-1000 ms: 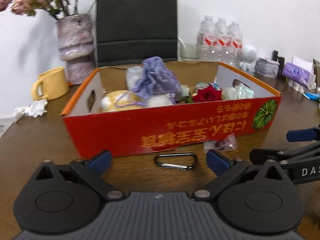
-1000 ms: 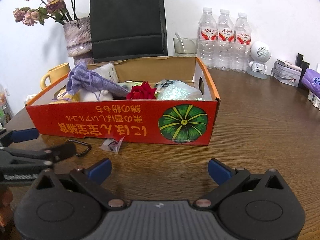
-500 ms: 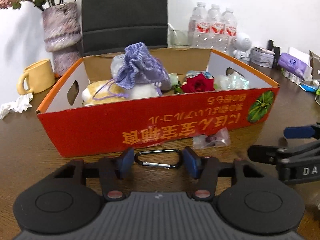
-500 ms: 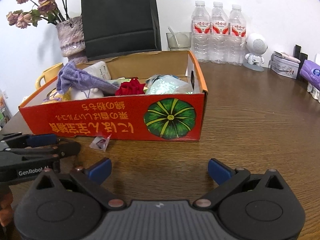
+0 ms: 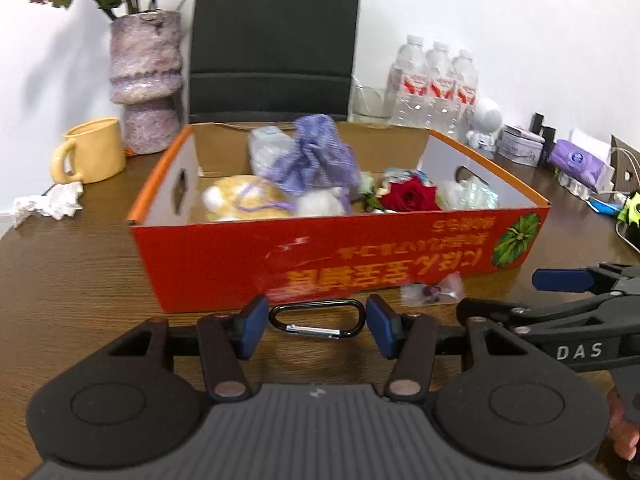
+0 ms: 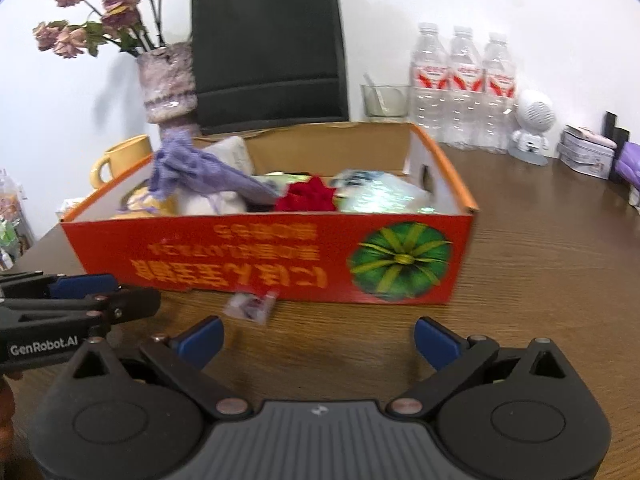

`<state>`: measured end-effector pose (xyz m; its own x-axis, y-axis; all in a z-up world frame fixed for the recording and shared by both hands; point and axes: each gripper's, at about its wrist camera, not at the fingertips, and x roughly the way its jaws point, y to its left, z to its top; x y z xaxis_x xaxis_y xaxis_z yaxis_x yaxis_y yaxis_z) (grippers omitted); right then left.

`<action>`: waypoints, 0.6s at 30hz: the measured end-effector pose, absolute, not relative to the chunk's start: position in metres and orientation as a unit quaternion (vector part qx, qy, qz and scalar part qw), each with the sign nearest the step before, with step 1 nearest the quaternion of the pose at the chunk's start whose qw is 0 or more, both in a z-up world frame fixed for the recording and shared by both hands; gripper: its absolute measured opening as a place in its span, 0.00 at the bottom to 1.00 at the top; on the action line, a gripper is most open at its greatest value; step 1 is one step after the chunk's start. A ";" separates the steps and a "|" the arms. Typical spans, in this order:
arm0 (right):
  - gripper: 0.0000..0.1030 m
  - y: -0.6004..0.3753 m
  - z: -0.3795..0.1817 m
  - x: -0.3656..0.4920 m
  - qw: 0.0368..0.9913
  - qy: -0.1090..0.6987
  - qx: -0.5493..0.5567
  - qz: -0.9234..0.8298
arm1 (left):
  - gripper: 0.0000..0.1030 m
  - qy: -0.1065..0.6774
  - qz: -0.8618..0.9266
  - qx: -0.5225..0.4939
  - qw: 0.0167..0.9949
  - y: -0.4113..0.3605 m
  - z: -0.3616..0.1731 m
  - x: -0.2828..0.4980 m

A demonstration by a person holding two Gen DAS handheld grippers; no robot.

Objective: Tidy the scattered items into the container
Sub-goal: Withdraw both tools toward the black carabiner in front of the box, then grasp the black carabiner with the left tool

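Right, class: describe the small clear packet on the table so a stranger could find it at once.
Start at the big red cardboard box printed with a green pumpkin. On the wooden table just in front of its long printed side lies the small clear packet. Unlike the black carabiner beside it, it is crinkly, see-through plastic with something small and dark inside.

Dark wood-grain tabletop (image 5: 72,272), smooth with a soft sheen. On it the box (image 5: 224,264) is printed red cardboard outside, plain brown and white board inside. In front of the box lies a black metal carabiner (image 5: 318,319) with a bright steel gate, and beside that a crinkly clear plastic sachet (image 5: 434,290). Inside the box, a lilac woven cloth pouch (image 5: 316,156). The left gripper (image 5: 316,326) is matt black plastic, its fingers (image 5: 250,330) padded in blue.
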<state>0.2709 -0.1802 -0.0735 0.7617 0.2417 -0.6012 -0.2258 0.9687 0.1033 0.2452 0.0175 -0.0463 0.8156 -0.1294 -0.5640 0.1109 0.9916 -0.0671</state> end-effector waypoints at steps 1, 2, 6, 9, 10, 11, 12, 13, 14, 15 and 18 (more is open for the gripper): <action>0.93 -0.174 -0.074 0.273 0.937 0.324 0.011 0.128 | 0.53 0.297 -0.060 -0.019 0.953 0.023 -0.046 0.245; 0.91 -0.168 -0.074 0.275 0.936 0.327 0.009 0.130 | 0.53 0.298 -0.058 -0.023 0.953 0.028 -0.046 0.244; 0.82 -0.150 -0.076 0.283 0.936 0.332 0.006 0.118 | 0.53 0.294 -0.049 -0.042 0.954 0.047 -0.043 0.242; 0.73 -0.144 -0.075 0.288 0.937 0.334 0.018 0.102 | 0.53 0.289 -0.043 -0.063 0.954 0.055 -0.038 0.240; 0.66 -0.142 -0.076 0.290 0.937 0.336 0.020 0.097 | 0.53 0.287 -0.045 -0.064 0.955 0.055 -0.037 0.239; 0.64 -0.140 -0.076 0.291 0.937 0.336 0.017 0.092 | 0.53 0.285 -0.047 -0.063 0.955 0.055 -0.036 0.238; 0.58 -0.138 -0.076 0.292 0.938 0.335 0.012 0.087 | 0.53 0.283 -0.049 -0.061 0.956 0.053 -0.036 0.237; 0.47 -0.137 -0.076 0.291 0.939 0.334 0.008 0.085 | 0.53 0.282 -0.051 -0.059 0.956 0.052 -0.035 0.236; 0.36 -0.137 -0.076 0.290 0.939 0.332 0.007 0.090 | 0.53 0.282 -0.053 -0.058 0.956 0.051 -0.036 0.236; 0.18 -0.138 -0.075 0.288 0.938 0.331 0.010 0.099 | 0.53 0.283 -0.054 -0.058 0.956 0.050 -0.036 0.236; 0.14 -0.144 -0.075 0.280 0.939 0.325 0.014 0.109 | 0.53 0.287 -0.054 -0.057 0.955 0.049 -0.039 0.237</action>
